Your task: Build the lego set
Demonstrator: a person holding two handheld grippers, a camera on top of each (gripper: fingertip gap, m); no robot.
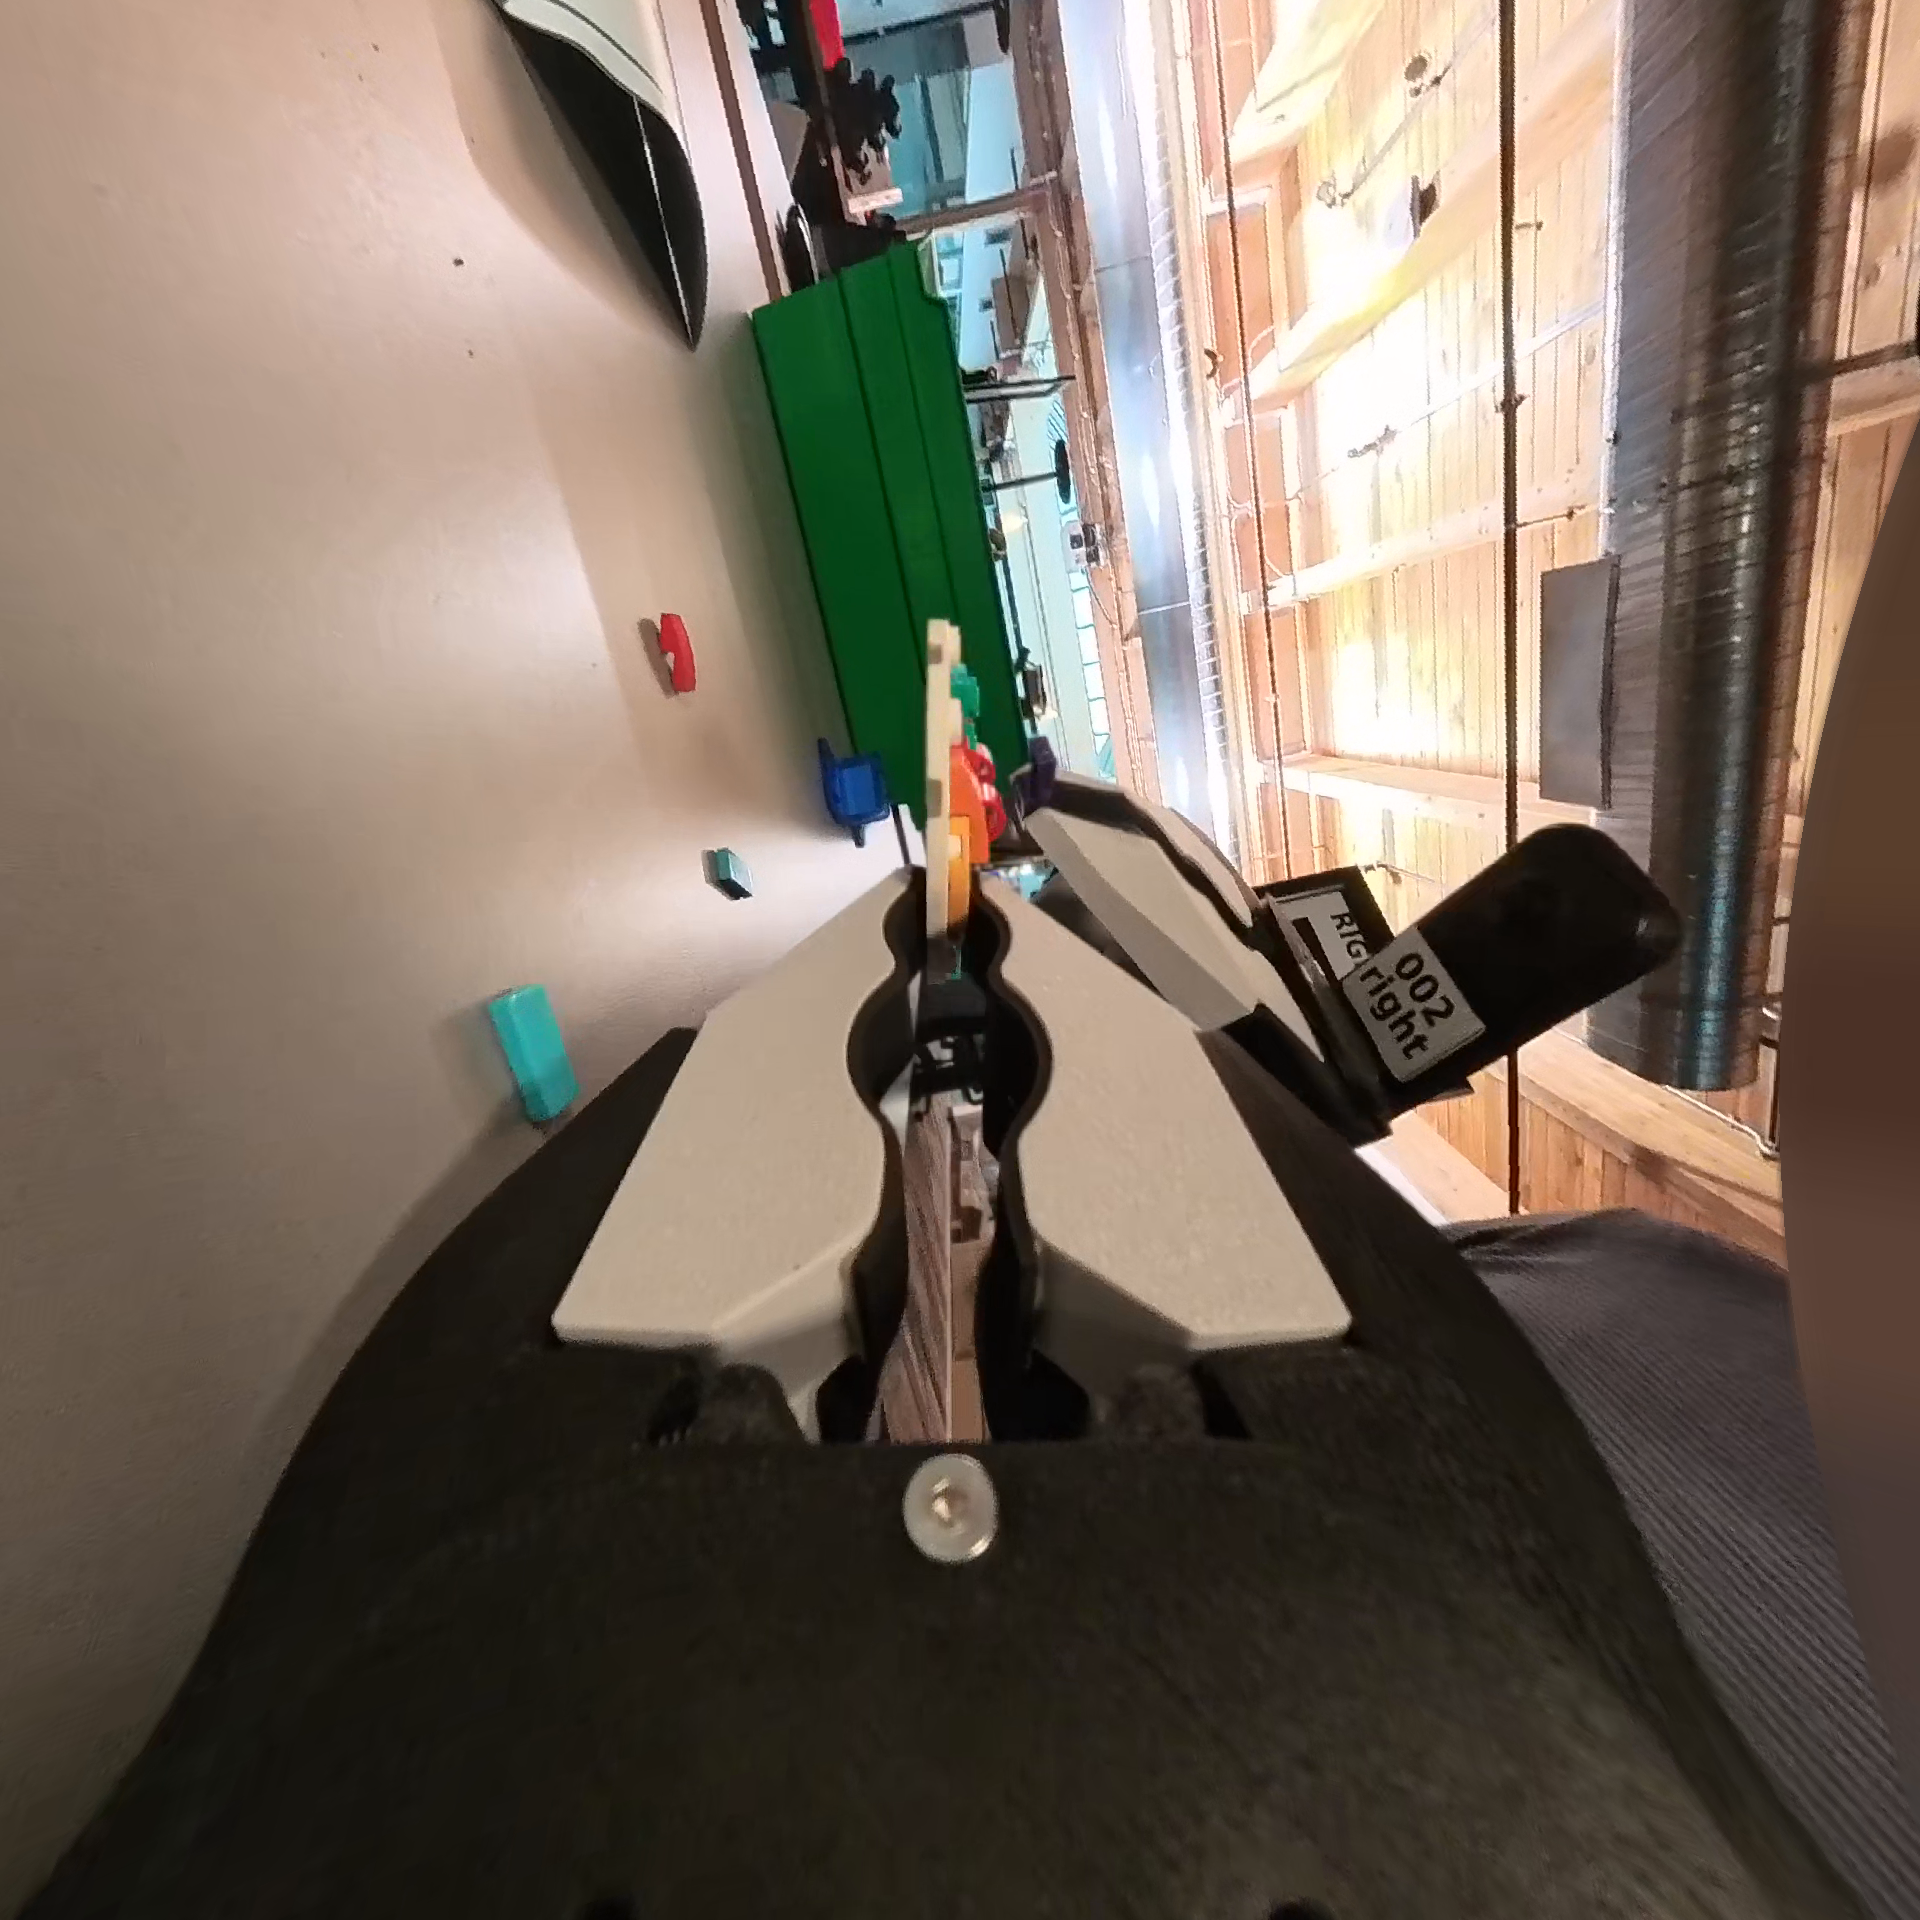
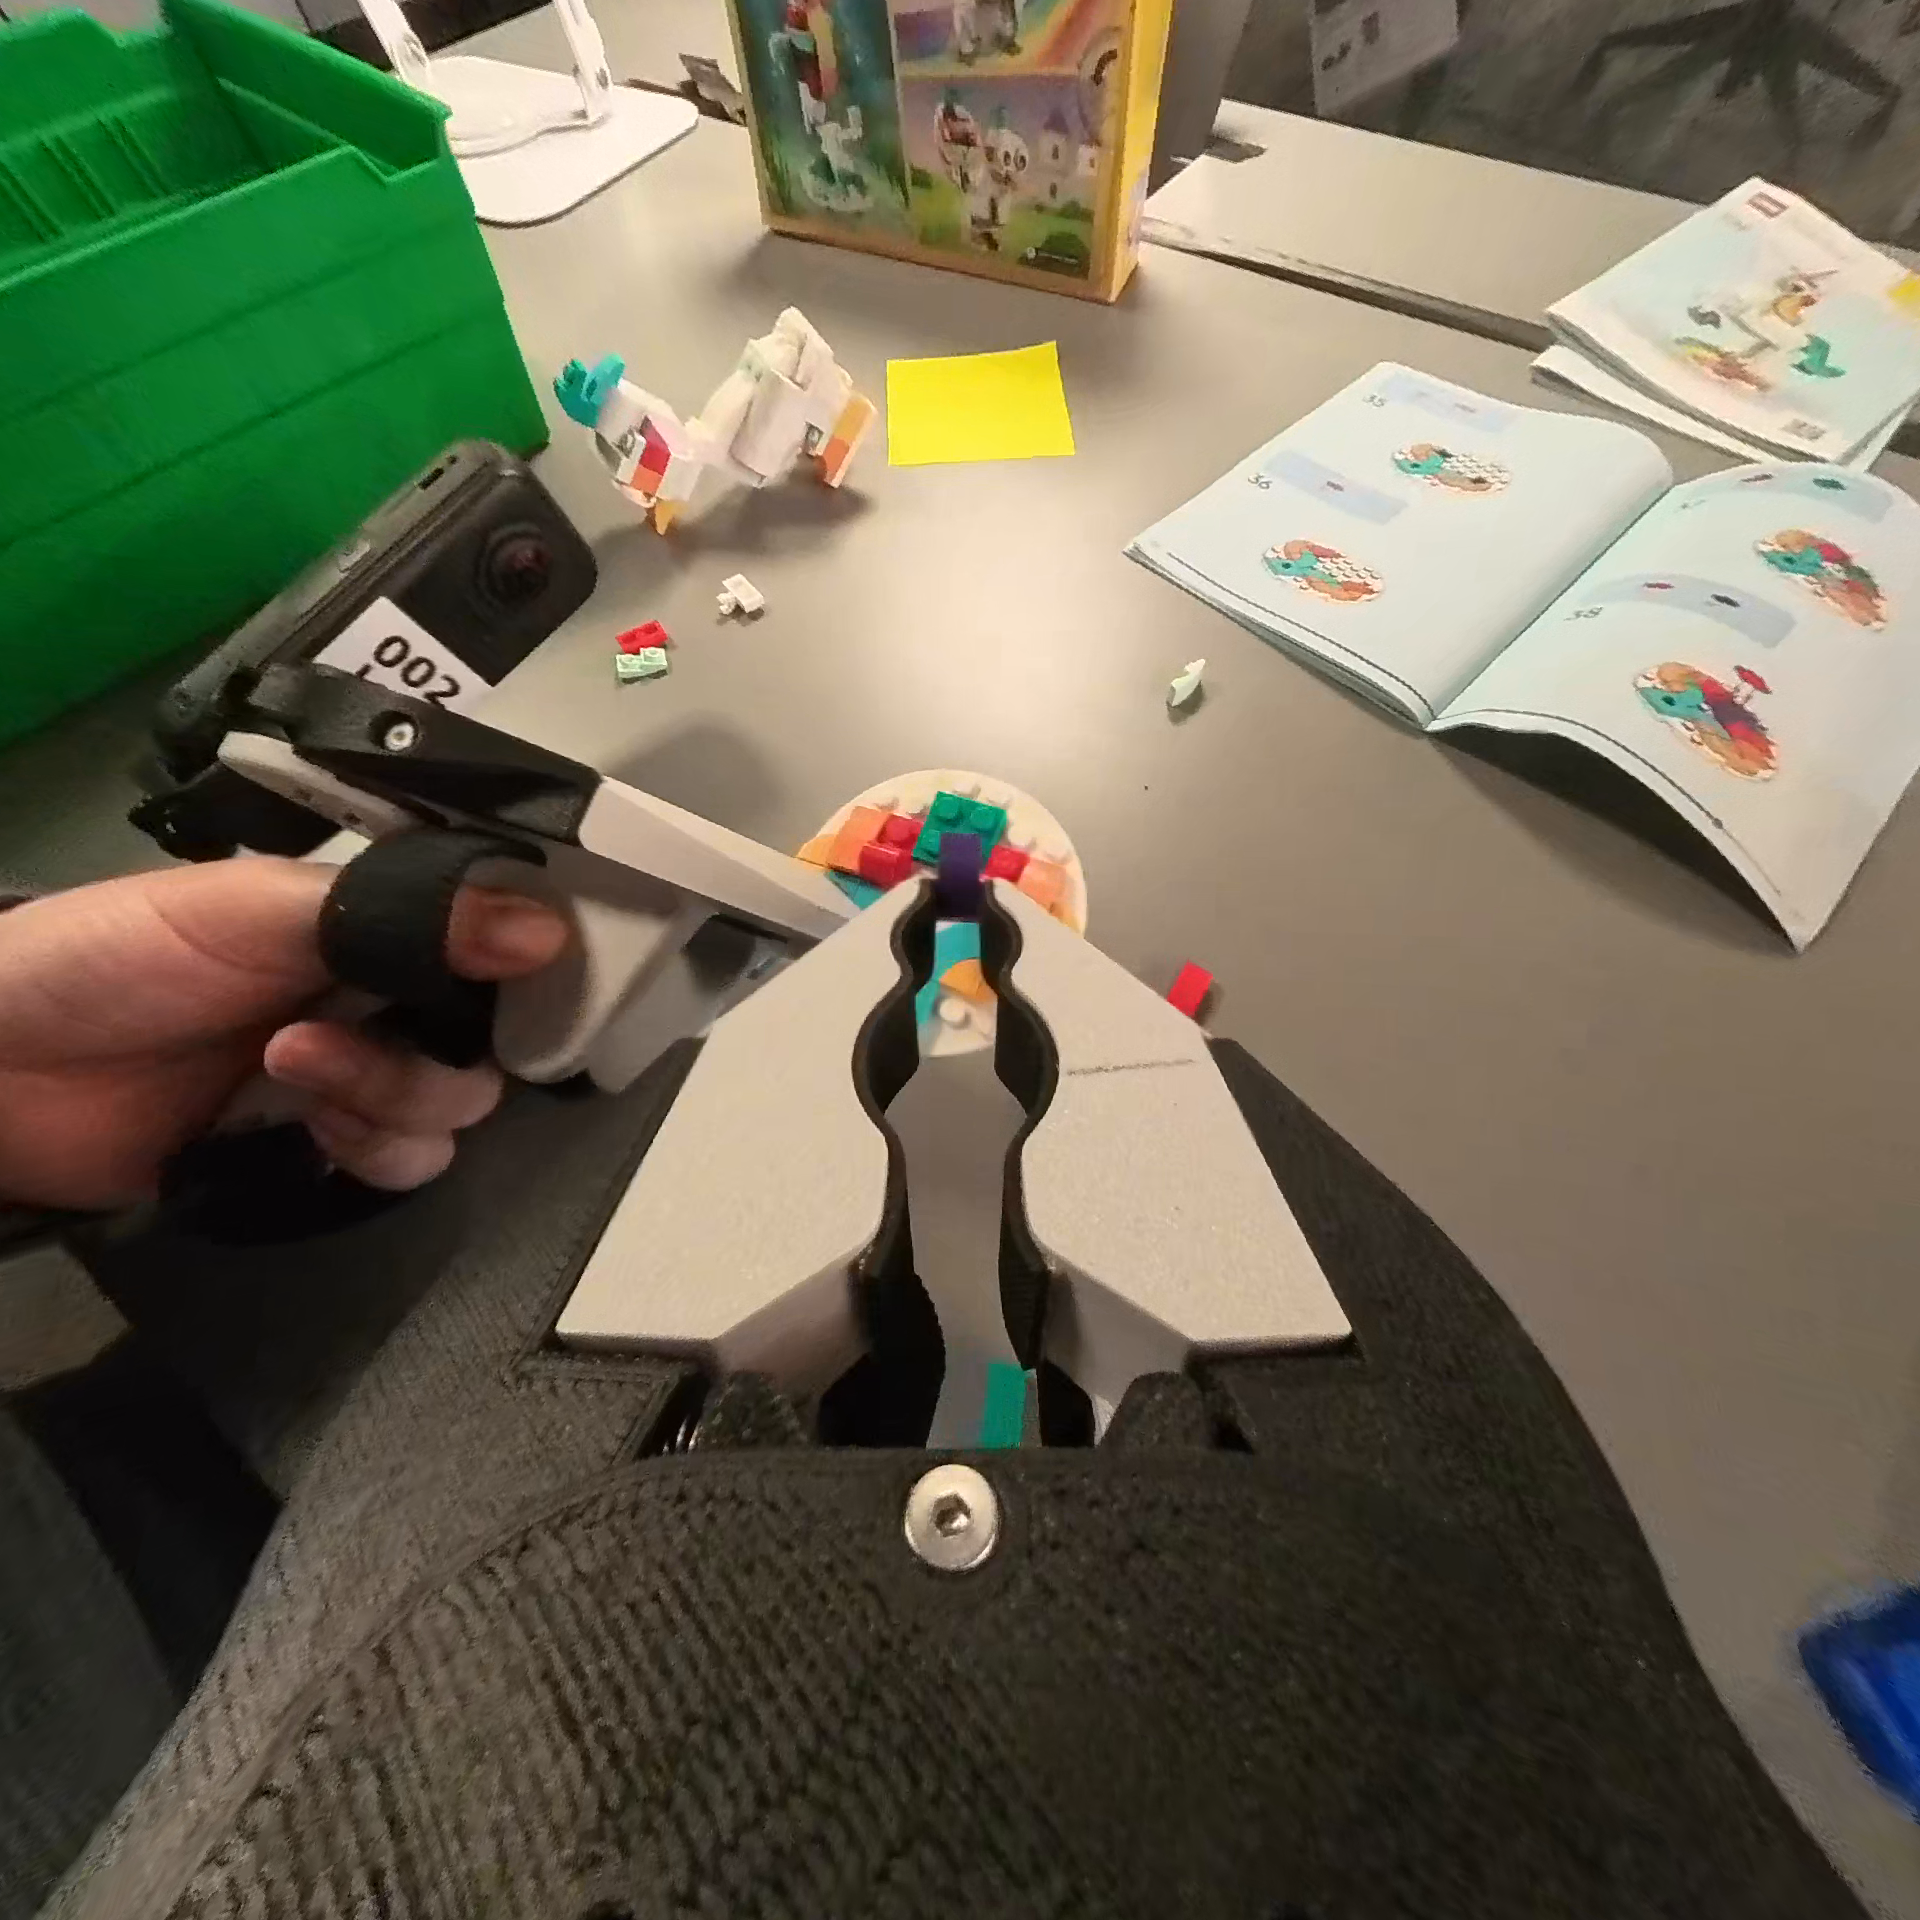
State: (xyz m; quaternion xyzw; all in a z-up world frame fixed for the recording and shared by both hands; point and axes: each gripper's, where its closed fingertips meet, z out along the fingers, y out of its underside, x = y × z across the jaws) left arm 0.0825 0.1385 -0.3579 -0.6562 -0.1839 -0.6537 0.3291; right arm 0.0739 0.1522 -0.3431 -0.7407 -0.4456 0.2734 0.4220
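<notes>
Right wrist view showed our right gripper (image 2: 954, 902) with its jaws clenched on a small purple piece (image 2: 957, 871), just below the frame's centre, poised directly over the round white plate (image 2: 1068, 875) with its cluster of red, orange and teal bricks. Whether the piece already touched the studs we could not tell. From the left of that frame the left gripper (image 2: 831, 914) reached in, a hand (image 2: 249, 1029) on its grip, its tips at the plate's near-left edge.

In the left wrist view, where the scene lay turned on its side, our left gripper (image 1: 948, 914) had its jaws pinched on the plate (image 1: 943, 790) edge-on at mid-frame, the right gripper's (image 1: 1049, 805) tip just beside it.

To seat the piece well, we judged we should keep the left jaws firm so the plate could not tip, line the purple piece squarely over its studs, then press straight down without twisting; a skewed push could pop neighbouring bricks loose.

Farther out on the grey worktop (image 2: 1299, 883) lay loose red and pale-green pieces (image 2: 642, 649) at left centre, a white part-built figure (image 2: 748, 426) above them, a yellow sticky note (image 2: 979, 403), the open instruction booklet (image 2: 1538, 603) at right, the set's box (image 2: 951, 135) at top and a green bin (image 2: 208, 301) at upper left.
</notes>
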